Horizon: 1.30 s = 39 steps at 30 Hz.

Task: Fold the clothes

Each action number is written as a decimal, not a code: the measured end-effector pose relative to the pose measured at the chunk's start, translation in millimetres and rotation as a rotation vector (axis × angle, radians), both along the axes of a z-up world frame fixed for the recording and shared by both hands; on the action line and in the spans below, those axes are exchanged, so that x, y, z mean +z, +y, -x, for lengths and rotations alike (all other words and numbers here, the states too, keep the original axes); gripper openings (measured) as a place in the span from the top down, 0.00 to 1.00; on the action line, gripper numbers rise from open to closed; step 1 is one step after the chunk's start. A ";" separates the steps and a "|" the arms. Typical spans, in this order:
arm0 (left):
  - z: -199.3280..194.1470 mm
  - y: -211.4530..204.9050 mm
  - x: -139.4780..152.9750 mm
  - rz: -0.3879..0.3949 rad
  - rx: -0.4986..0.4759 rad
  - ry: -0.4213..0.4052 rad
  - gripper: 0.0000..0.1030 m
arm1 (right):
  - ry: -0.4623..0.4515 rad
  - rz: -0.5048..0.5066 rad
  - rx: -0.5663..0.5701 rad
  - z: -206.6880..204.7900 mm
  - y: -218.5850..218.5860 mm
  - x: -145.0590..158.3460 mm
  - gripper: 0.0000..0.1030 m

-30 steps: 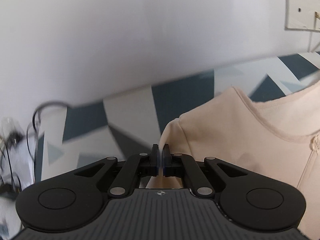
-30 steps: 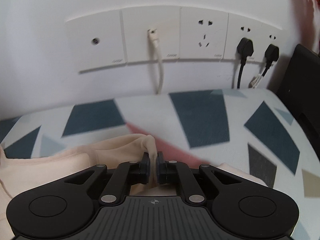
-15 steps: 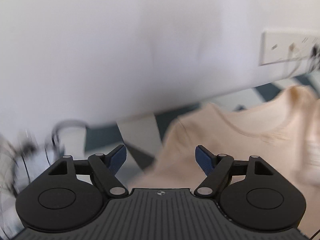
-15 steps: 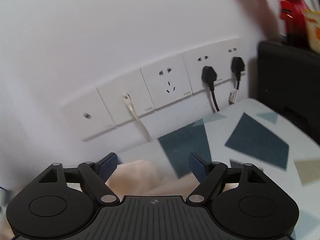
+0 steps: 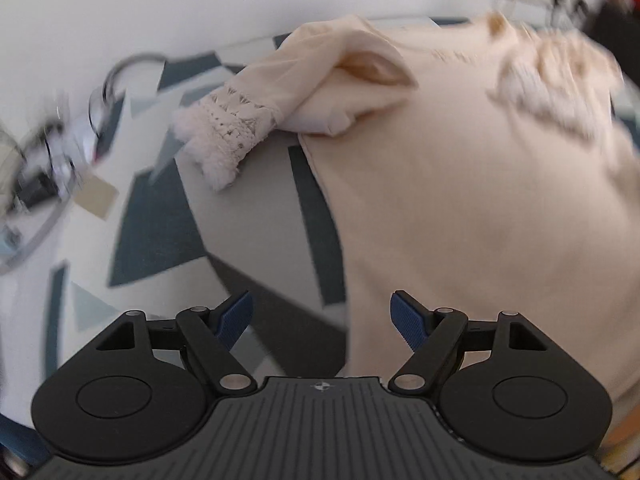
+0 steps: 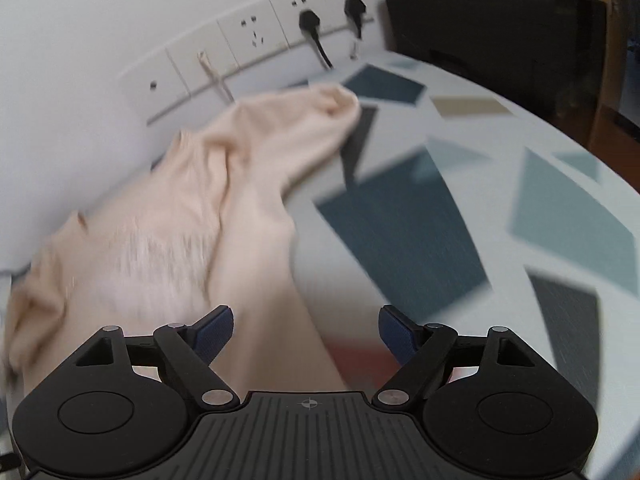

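Observation:
A cream long-sleeved top (image 5: 460, 184) lies spread on the patterned table. Its left sleeve with a lace cuff (image 5: 224, 128) is bunched and folded back at the shoulder. In the right wrist view the top (image 6: 224, 200) lies to the left, its other sleeve end (image 6: 336, 104) reaching toward the wall. My left gripper (image 5: 322, 316) is open and empty above the top's left edge. My right gripper (image 6: 306, 330) is open and empty above the top's right edge.
The table (image 6: 500, 208) has a white cloth with blue and grey shapes. Wall sockets with black plugs (image 6: 312, 24) run along the back. A black box (image 6: 492, 24) stands at the back right. Cables and metal items (image 5: 52, 148) lie at the far left.
Both grippers were shut on the top's shoulders a second ago. They opened, let the cloth go and pulled back and up. The top now lies on the table.

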<state>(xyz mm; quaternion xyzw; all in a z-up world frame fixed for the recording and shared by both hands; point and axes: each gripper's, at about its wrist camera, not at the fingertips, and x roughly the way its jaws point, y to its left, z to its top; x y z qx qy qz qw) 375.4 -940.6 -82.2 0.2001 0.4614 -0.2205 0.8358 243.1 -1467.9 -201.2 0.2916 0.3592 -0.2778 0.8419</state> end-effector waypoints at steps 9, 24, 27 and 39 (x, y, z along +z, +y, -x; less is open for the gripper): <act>30.2 6.4 -9.8 0.052 -0.023 0.061 0.81 | 0.124 0.148 0.132 26.7 52.9 -6.0 0.82; 65.8 45.5 -0.4 0.149 0.036 0.176 0.43 | 0.133 0.090 0.083 66.8 57.3 15.1 0.65; 67.7 53.6 22.0 0.230 0.060 0.127 0.34 | 0.009 0.094 0.049 67.0 41.9 62.1 0.56; 59.6 61.7 104.7 0.461 0.183 -0.066 0.12 | -0.378 0.192 -0.075 23.8 -50.1 225.1 0.43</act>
